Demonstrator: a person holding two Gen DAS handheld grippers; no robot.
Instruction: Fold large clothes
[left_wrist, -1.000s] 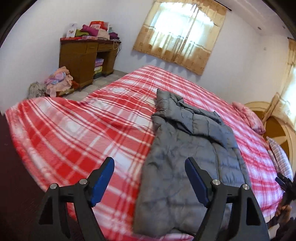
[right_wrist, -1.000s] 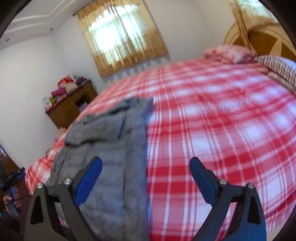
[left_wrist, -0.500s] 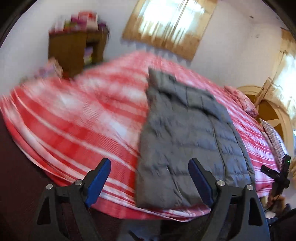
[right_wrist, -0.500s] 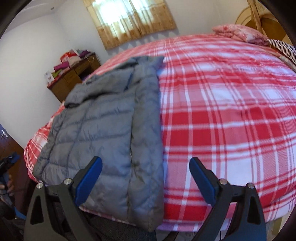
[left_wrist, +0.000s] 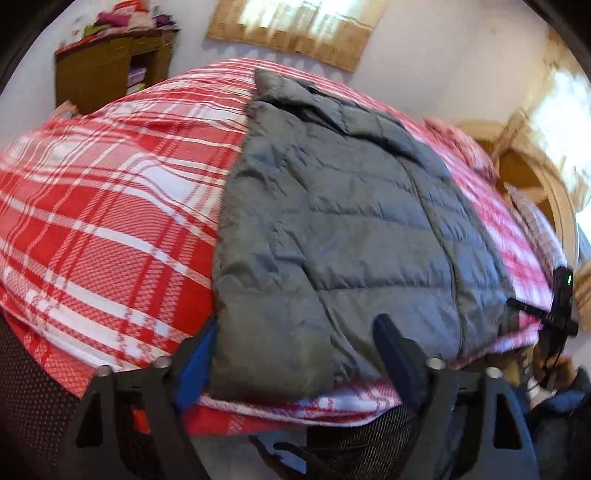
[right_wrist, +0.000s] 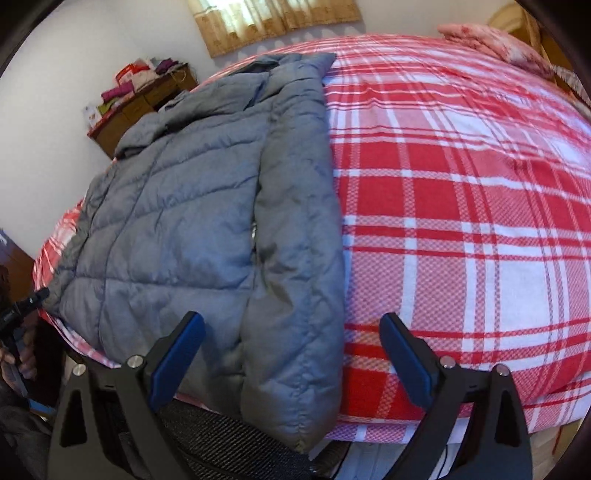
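Note:
A grey quilted puffer jacket (left_wrist: 332, 221) lies lengthwise on a bed with a red and white plaid cover (left_wrist: 103, 206), sleeves folded in, hem at the near bed edge. My left gripper (left_wrist: 295, 354) is open, its jaws either side of the jacket's near left hem corner, not closed on it. In the right wrist view the jacket (right_wrist: 192, 206) fills the left half, its folded sleeve hanging over the bed edge. My right gripper (right_wrist: 291, 354) is open, straddling the near right hem corner.
A wooden desk (left_wrist: 110, 66) piled with folded clothes stands by the far wall under a curtained window (left_wrist: 295, 29). Pink pillows (right_wrist: 495, 44) and a wooden headboard (left_wrist: 535, 177) are at the bed's head. The plaid cover (right_wrist: 461, 221) stretches right of the jacket.
Both grippers have dropped and moved in toward the near bed edge. The jacket hem now sits between each pair of open jaws. The jacket has not moved.

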